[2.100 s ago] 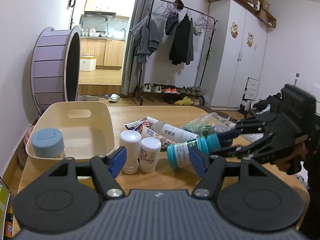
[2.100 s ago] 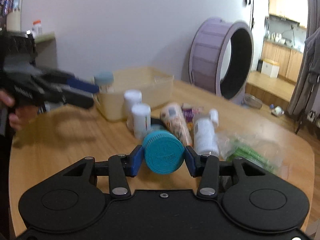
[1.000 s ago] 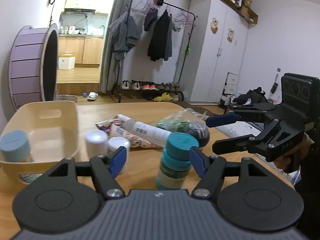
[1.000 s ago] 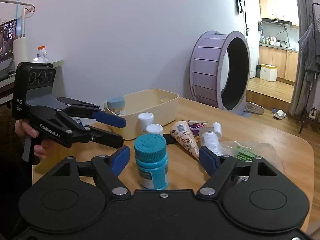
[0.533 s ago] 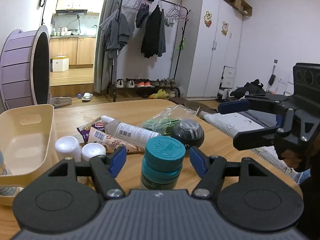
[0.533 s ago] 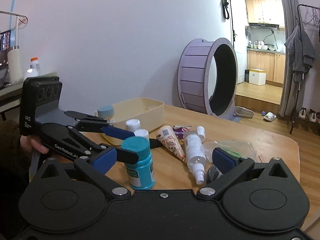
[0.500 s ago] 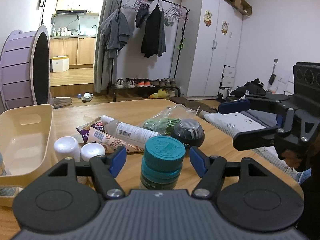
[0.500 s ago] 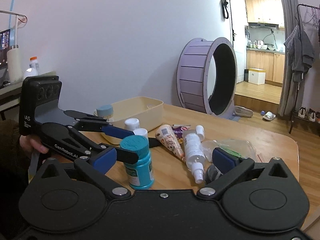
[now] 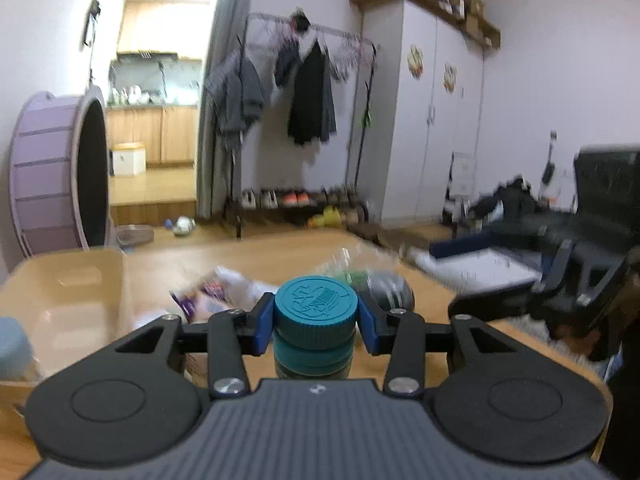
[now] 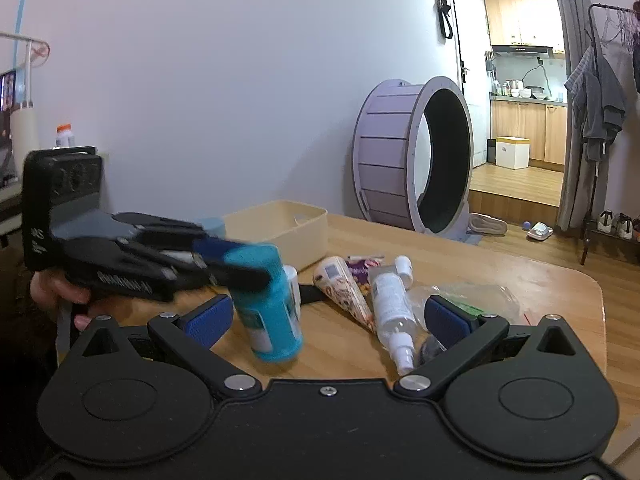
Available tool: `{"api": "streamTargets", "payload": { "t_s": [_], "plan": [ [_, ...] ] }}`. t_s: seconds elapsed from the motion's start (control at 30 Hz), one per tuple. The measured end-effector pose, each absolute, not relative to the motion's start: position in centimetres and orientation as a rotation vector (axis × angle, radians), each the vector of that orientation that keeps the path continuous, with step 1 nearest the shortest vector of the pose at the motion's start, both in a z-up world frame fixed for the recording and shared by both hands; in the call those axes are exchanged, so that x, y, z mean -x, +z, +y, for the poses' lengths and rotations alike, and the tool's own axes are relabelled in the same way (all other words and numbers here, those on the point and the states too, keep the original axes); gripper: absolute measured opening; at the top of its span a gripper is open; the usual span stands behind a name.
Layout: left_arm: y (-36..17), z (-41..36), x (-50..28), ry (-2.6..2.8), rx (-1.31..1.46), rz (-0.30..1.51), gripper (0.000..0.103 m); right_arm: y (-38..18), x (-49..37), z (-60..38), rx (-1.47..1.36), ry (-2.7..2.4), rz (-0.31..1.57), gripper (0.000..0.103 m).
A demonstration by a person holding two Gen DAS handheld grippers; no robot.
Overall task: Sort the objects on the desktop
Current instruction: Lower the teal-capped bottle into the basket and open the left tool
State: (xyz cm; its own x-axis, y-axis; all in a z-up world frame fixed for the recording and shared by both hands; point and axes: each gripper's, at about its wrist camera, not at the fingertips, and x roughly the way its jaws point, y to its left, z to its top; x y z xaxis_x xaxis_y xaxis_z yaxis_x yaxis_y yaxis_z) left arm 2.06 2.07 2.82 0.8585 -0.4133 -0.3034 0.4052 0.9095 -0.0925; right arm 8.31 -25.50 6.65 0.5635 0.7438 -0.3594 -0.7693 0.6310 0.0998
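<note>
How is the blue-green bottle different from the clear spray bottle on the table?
The teal bottle is chunky with a wide ribbed cap; the clear spray bottle is slim with a narrow nozzle. The teal bottle is roughly upright, tilted a little, gripped at its cap by the left tool; the spray bottle lies flat on the table, untouched. The teal bottle is solid coloured; the spray bottle is see-through. Both carry a label.

Teal bottle (image 10: 267, 305) motion-blurred, its label unreadable, pale blue lid (image 9: 12, 343) cut by left edge.
</note>
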Motion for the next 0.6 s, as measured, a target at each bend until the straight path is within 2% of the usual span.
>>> {"api": "streamTargets", "payload": {
  "t_s": [0.3, 0.6],
  "plan": [
    [6.6, 9.7, -1.0, -0.218, 0.115, 0.188, 0.043, 5.8, -8.6, -23.8, 0.06, 0.919, 0.411, 0.103],
    [4.8, 11.4, -4.4, -0.088, 0.089, 0.267, 0.043, 4.8, -8.0, -22.4, 0.09, 0.951, 0.452, 0.103]
  ]
}}
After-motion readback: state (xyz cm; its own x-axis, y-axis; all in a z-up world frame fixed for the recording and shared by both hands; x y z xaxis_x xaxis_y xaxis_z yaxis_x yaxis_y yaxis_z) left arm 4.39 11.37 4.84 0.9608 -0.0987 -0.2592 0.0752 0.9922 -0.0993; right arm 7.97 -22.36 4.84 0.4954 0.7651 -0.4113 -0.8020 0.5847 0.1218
